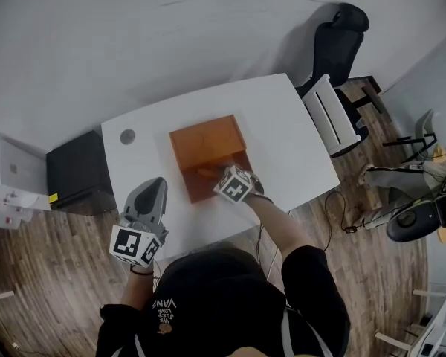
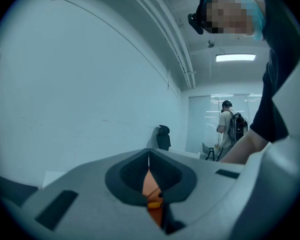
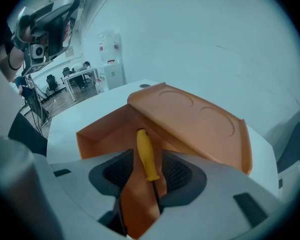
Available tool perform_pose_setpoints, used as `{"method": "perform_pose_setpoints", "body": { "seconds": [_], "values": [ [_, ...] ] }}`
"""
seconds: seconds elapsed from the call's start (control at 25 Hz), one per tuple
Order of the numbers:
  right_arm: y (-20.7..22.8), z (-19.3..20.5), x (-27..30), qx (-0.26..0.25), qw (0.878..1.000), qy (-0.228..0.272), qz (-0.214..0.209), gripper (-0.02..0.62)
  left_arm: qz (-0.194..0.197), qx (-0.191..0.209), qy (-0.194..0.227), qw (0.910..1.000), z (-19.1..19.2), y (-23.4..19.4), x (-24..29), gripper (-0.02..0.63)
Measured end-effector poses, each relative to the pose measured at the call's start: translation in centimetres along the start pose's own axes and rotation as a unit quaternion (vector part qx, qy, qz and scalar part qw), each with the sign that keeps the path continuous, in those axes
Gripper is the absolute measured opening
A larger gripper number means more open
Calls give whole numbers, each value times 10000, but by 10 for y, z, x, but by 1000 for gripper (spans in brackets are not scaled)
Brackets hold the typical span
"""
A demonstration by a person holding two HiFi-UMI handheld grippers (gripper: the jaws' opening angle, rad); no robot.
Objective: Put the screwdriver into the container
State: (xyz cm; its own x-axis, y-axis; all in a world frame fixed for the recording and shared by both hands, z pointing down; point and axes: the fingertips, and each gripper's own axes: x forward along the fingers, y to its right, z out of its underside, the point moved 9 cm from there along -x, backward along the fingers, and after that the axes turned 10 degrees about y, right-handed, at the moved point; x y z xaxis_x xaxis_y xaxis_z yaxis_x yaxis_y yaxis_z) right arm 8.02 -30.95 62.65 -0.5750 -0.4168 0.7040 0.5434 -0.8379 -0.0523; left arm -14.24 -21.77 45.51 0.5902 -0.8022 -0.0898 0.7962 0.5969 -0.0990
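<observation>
An orange container (image 1: pixel 195 187) sits mid-table with its lid (image 1: pixel 208 137) tipped open toward the far side. My right gripper (image 1: pixel 221 177) is at the container's near end. In the right gripper view it (image 3: pixel 150 172) is shut on the screwdriver (image 3: pixel 147 155), pinching the dark shaft. The yellow handle sticks forward over the open container (image 3: pixel 97 131), just in front of the raised lid (image 3: pixel 200 124). My left gripper (image 1: pixel 150 199) hovers at the table's front left, away from the container. Its jaws (image 2: pixel 149 156) are shut with nothing in them.
The white table (image 1: pixel 282 125) has a round cable hole (image 1: pixel 127 136) at the far left. A black cabinet (image 1: pixel 74 171) stands left of it. At the right are a black office chair (image 1: pixel 336 47) and a white chair (image 1: pixel 331 114). A person (image 2: pixel 230 126) stands far off.
</observation>
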Motion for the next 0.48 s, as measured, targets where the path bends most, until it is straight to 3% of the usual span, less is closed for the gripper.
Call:
{"method": "perform_pose_setpoints", "body": {
  "seconds": [0.32,0.48],
  "values": [
    [0,-7,-15,53,9981,392,476,173,122,-18,33,9999,0,0,-5,14],
    [-3,-13,-26,92,9956,647,675,130,212,-35,39,9998,-1,1,-6,14]
  ]
}}
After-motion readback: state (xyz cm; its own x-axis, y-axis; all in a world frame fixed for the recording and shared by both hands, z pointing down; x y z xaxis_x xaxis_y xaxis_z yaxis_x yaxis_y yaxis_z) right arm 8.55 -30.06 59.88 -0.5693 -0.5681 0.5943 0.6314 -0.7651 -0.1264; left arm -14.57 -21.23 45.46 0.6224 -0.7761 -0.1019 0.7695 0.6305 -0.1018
